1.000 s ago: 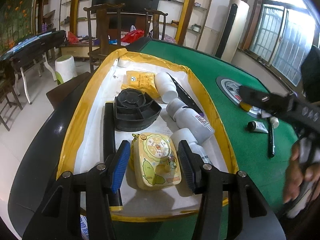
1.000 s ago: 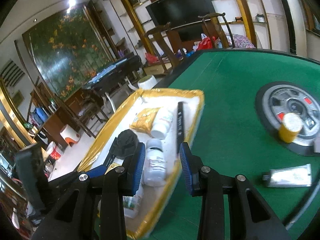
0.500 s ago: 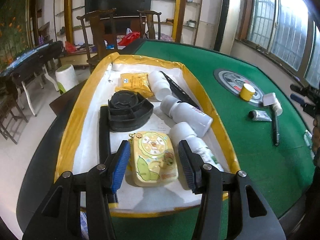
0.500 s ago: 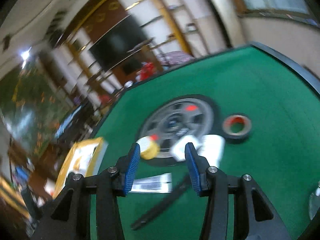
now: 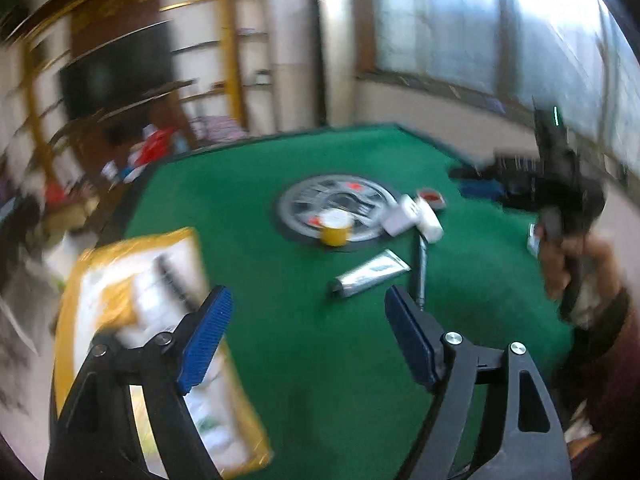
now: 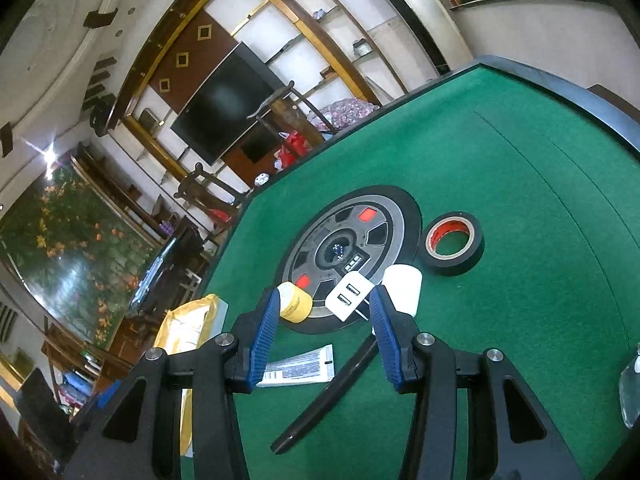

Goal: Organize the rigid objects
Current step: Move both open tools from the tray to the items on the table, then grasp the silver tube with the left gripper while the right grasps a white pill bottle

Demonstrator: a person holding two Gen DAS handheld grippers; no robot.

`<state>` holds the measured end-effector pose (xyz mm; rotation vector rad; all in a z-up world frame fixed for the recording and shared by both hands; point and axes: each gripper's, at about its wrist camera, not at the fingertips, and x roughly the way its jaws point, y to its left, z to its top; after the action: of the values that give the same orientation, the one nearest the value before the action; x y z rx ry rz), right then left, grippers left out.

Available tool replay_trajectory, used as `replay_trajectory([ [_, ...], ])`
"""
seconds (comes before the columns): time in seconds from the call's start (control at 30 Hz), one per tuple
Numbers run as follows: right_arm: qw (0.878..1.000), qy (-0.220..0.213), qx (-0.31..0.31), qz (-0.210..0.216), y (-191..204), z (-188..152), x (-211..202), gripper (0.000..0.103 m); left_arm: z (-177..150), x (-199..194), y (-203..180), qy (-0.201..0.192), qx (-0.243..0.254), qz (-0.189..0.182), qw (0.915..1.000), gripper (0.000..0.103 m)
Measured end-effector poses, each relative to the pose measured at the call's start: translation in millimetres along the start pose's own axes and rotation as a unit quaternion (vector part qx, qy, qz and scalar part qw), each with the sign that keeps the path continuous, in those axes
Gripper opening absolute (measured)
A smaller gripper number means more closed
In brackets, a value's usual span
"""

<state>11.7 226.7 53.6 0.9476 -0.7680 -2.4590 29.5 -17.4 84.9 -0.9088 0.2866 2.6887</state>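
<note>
Both claws hang over the green felt table (image 6: 520, 168) with nothing between their pads. Spread wide, the left gripper (image 5: 306, 332) has just been opening its jaws, and only bare felt shows in the gap. Just ahead of it lies a silver tube (image 5: 370, 272), and off its right fingertip a dark pen (image 5: 420, 268); the yellow-rimmed tray (image 5: 64, 320) sits at its left, blurred, so its contents cannot be told. The right gripper (image 6: 322, 324) stands partly spread, pinching nothing. Straight ahead between its blue pads (image 6: 264, 332) lies a white USB charger block (image 6: 347, 295) with two ports, resting on the edge of the round grey console (image 6: 348, 256) set in the table. A small yellow jar (image 6: 295, 302) sits just ahead of the left pad, a white cylinder (image 6: 402, 288) just ahead of the right one, and a black tape roll with a red core (image 6: 451, 243) farther off to the right. The tube's print below the claw is too small to read. In the left view, a hand (image 5: 568, 256) grips the right tool's handle.
</note>
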Motion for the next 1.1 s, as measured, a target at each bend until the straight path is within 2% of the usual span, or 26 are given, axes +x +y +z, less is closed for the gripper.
replay_trajectory([
  [0.13,1.0,-0.002,0.002,-0.014,-1.7,1.6,6.1,0.042,10.3,58.6,-28.7,0.05,0.073,0.01,0.996,0.079],
  [0.23,1.0,0.006,0.006,-0.015,-6.0,1.8,8.5,0.042,13.1,86.2,-38.5,0.086,0.11,0.007,0.9902,0.079],
  [0.3,1.0,0.009,0.007,-0.012,-5.6,1.6,9.6,0.042,11.0,98.1,-41.1,0.097,0.129,0.008,0.9869,0.079],
  [0.4,1.0,0.007,0.004,-0.011,-5.6,0.3,7.7,0.042,11.4,117.7,-43.6,0.124,0.141,-0.014,0.9821,0.078],
  [0.47,1.0,0.005,0.003,-0.015,-5.6,0.6,6.4,0.042,9.9,130.1,-44.6,0.142,0.14,-0.02,0.9797,0.06],
  [0.6,1.0,0.004,0.01,-0.016,-10.7,1.4,5.1,0.042,9.7,137.6,-38.0,0.148,0.099,-0.053,0.9825,0.04],
  [0.73,1.0,0.003,0.014,-0.021,-14.2,2.4,4.9,0.042,2.1,127.2,-32.6,0.152,0.036,-0.044,0.9867,0.023],
  [0.83,0.999,0.004,0.017,-0.035,-16.8,3.8,5.2,0.042,-7.3,113.9,-30.3,0.154,-0.026,-0.044,0.9868,0.022],
  [0.97,0.998,0.013,0.024,-0.058,-23.7,3.8,10.5,0.042,-8.6,111.1,-34.5,0.143,-0.033,-0.028,0.9888,0.023],
  [1.1,0.996,0.029,0.03,-0.078,-32.3,2.3,19.7,0.042,-3.9,119.2,-29.0,0.14,-0.056,-0.03,0.9882,0.023],
])
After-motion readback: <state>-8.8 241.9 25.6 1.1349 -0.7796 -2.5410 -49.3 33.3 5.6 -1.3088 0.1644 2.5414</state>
